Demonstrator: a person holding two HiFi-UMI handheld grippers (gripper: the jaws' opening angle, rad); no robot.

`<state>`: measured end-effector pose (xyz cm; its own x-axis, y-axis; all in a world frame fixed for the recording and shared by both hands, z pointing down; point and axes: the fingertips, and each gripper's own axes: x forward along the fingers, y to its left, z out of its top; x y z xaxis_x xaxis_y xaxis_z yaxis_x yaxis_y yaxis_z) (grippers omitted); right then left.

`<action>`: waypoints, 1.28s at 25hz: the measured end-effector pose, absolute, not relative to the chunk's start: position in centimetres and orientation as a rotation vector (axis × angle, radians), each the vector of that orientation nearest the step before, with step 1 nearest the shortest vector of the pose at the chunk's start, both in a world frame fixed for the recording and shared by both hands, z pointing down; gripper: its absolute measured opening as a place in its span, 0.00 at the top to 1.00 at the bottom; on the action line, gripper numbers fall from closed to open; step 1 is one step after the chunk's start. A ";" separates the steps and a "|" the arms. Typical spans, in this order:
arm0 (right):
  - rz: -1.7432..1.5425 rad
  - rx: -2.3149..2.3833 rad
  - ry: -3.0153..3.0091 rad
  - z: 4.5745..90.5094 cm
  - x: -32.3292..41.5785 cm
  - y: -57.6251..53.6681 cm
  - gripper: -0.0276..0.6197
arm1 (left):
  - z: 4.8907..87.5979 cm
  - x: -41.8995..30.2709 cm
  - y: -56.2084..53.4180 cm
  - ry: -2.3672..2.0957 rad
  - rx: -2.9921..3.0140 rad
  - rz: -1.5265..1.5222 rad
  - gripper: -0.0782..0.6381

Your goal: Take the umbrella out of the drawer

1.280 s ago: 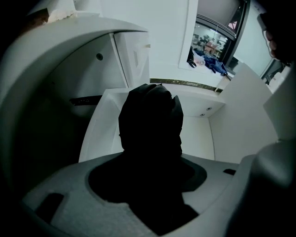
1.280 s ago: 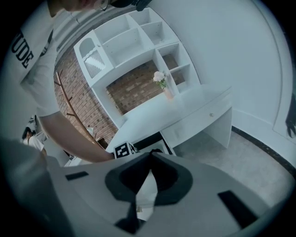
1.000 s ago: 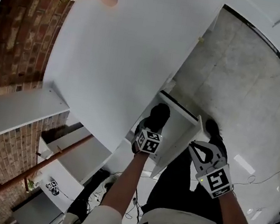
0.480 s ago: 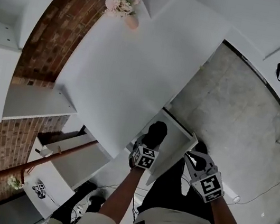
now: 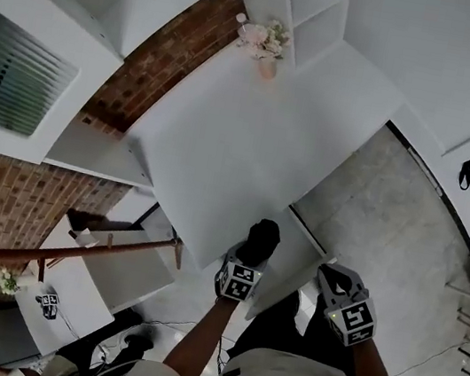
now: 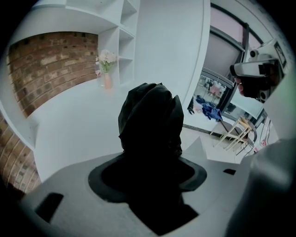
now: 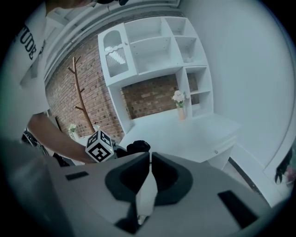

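A black folded umbrella [image 5: 263, 234] sticks up between the jaws of my left gripper [image 5: 249, 254], which is shut on it. It hangs just above the open white drawer [image 5: 293, 258] at the desk's front. In the left gripper view the umbrella [image 6: 150, 122] fills the middle, and the left gripper [image 6: 148, 173] closes around its lower part. To the right of the drawer my right gripper [image 5: 331, 277] is shut with nothing in it; in its own view the right gripper [image 7: 150, 163] has its jaws pressed together. That view also shows the umbrella [image 7: 138, 147].
The white desk [image 5: 240, 157] carries a vase of flowers [image 5: 265, 42] at its far end, below white wall shelves [image 7: 157, 44]. A brick wall [image 5: 163, 62] and a wooden coat stand [image 7: 81, 95] are at the left. Grey floor [image 5: 391, 219] lies to the right.
Both grippers have risen, and the left one has carried the umbrella up from the drawer. The head view has swung, so more of the desk and shelves shows.
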<state>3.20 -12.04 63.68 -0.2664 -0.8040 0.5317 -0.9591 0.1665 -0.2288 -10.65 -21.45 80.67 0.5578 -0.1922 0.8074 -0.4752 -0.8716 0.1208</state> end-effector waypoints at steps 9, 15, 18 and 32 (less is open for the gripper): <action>0.707 1.675 -2.217 59.8 1.5 -13.2 0.91 | 72.8 -14.2 -22.7 -0.789 2.432 0.938 0.52; 0.633 1.618 -2.307 56.7 2.8 -14.3 0.91 | 67.0 -15.1 -22.5 -0.968 2.408 0.726 0.52; 0.597 1.576 -2.381 54.5 3.2 -14.4 0.91 | 64.1 -15.1 -21.9 -1.045 2.389 0.640 0.52; 0.416 1.267 -2.632 49.6 3.8 -11.5 0.91 | 54.9 -16.2 -15.5 -1.406 2.263 0.307 0.52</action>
<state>3.82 -11.49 49.60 -0.6164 -0.7324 0.2892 -0.7859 0.5953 -0.1675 -16.24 -15.52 54.90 0.4542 -0.7879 0.4159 -0.8895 -0.3752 0.2606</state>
